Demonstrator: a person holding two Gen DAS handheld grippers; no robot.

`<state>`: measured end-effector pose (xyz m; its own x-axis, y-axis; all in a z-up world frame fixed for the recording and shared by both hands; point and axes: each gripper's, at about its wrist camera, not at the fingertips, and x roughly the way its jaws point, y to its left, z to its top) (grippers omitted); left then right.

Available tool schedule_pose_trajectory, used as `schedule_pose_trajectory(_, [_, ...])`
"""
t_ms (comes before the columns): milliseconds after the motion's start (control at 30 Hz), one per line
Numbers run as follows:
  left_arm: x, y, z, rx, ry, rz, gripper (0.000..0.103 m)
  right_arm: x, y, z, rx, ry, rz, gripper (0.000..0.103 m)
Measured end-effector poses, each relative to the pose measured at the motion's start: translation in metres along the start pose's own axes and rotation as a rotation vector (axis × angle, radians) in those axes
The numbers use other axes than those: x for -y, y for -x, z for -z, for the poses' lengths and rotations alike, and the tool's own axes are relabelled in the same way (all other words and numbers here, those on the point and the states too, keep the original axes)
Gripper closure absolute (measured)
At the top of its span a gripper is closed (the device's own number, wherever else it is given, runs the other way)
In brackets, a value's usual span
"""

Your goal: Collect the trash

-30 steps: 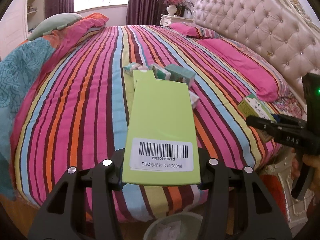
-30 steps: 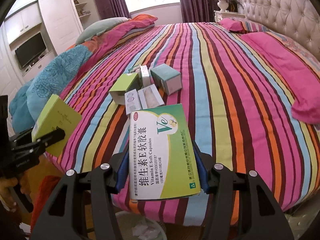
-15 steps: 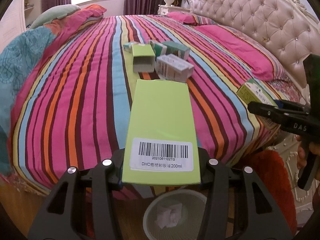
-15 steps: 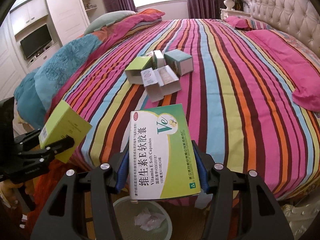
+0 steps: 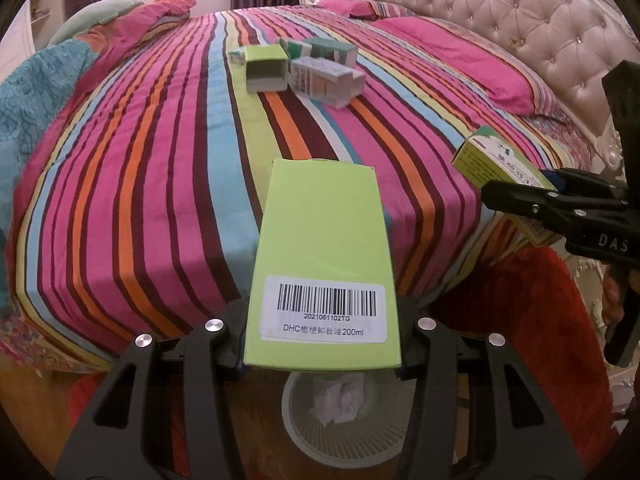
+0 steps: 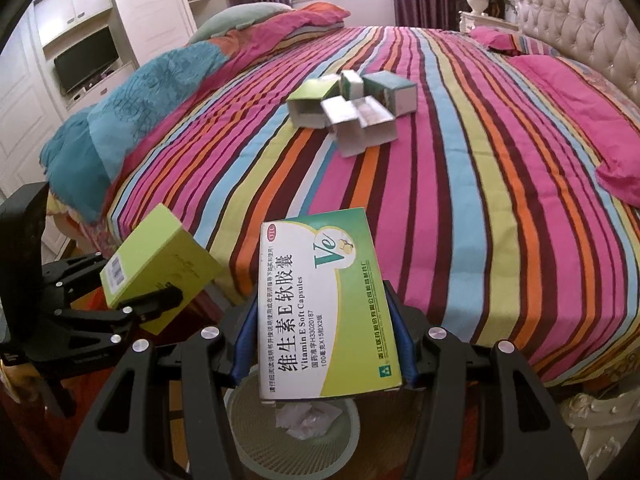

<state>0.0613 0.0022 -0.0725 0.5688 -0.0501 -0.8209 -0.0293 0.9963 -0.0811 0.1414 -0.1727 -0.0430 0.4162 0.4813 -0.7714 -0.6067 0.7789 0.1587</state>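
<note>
Above the wastebasket point(image 5: 344, 420), left hand-held gripper point(image 5: 322, 344) clamps a lime box point(image 5: 324, 256); right hand-held gripper point(image 6: 324, 364) clamps a vitamin box point(image 6: 324, 300), seemingly upright.

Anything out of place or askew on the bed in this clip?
Yes: a cluster of small cartons lies jumbled mid-bed on the striped bedspread, tipped on their sides at odd angles, several with open ends. That is the litter still to collect. Nothing looks spilled or torn.

Two held boxes point(image 5: 324, 264) point(image 6: 326, 304), five boxes on the bed point(image 6: 352, 108), one bin point(image 5: 344, 420).
</note>
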Motion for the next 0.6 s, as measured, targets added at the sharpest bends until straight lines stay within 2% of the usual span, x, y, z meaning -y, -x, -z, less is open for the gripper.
schedule_pose_trajectory(333, [0.002,-0.015,0.027,-0.083,-0.016,0.0,0.054,-0.011,-0.006,0.026,-0.054,-0.02,0.022,0.05])
schedule_pose_trajectory(600, [0.006,-0.036,0.045,-0.166,-0.016,0.028,0.054,-0.011,-0.024,0.045,-0.135,-0.061,0.045,0.05])
